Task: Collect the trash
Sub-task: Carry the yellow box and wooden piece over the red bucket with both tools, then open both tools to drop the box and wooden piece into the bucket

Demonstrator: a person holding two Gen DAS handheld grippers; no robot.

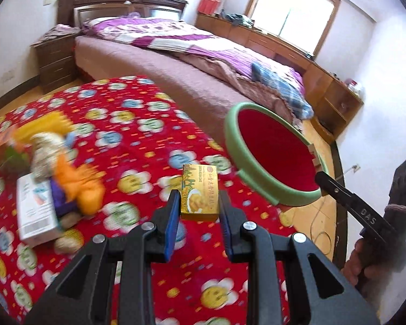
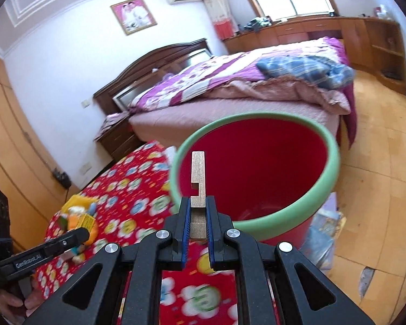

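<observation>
Both wrist views look down over the red flowered cloth (image 1: 127, 124), sharing the green-rimmed bin (image 2: 257, 173).

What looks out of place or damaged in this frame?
The floor has a chipped patch at lower right of the right wrist view. Papers lie loose on the floor beside the red bin. On the table, a stuffed toy lies sprawled partly over a white box.

Toy pile (image 1: 59, 168) motion-blurred, items unclear. White box (image 1: 35, 211) print unreadable. Bin (image 2: 257, 173) bottom hidden by its rim. Bags (image 2: 322, 233) beside bin partly hidden, blurred.
</observation>
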